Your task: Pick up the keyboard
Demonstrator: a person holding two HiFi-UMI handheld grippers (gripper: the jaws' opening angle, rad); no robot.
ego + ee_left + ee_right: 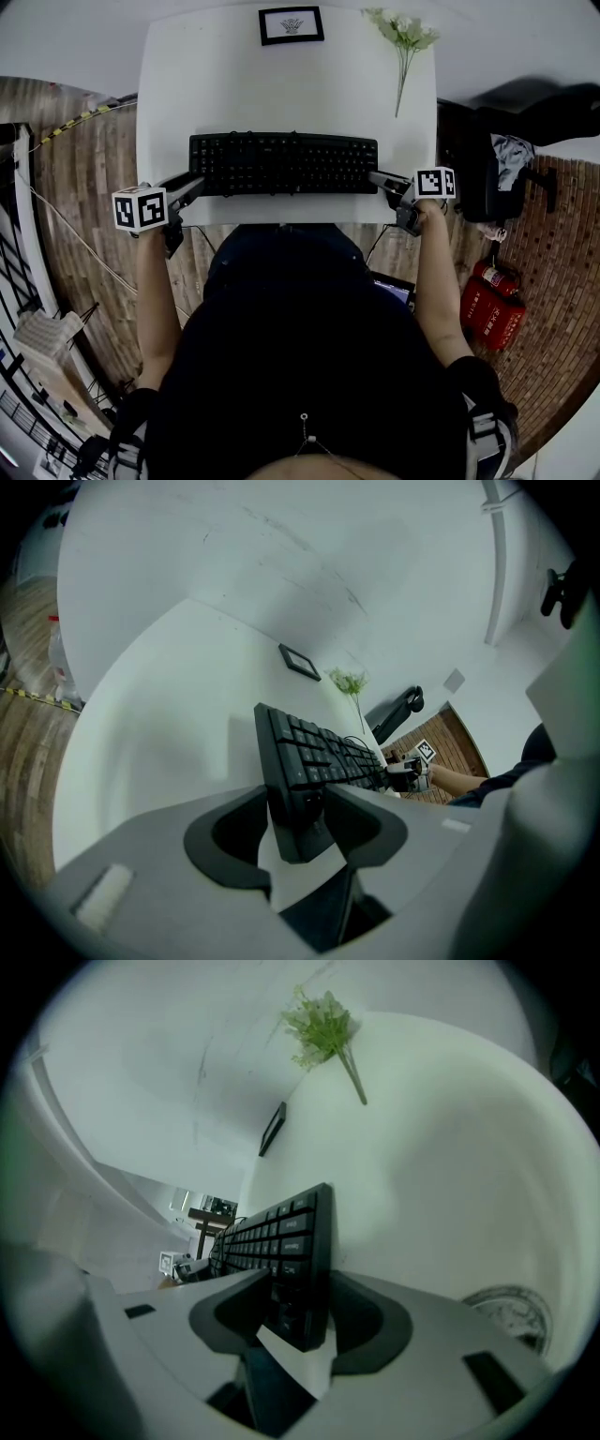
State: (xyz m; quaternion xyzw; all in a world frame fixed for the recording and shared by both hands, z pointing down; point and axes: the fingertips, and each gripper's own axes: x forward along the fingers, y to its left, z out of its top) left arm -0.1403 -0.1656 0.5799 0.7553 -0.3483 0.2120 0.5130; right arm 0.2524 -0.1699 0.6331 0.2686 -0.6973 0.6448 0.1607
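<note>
A black keyboard [281, 164] lies flat across the near half of the white table [281, 84]. My left gripper [192, 183] is at its left end, and my right gripper [382, 180] is at its right end. In the left gripper view the keyboard's end [309, 752] sits between the jaws of the left gripper [298, 808], which stand wide on either side of it. In the right gripper view the other end [281, 1232] lies between the spread jaws of the right gripper [295, 1307]. Both grippers are open and the keyboard rests on the table.
A small framed picture [291, 25] and a sprig of white flowers [403, 37] lie at the table's far edge. A red fire extinguisher [492, 305] and a dark chair [487, 173] stand on the floor at the right. The person stands against the table's near edge.
</note>
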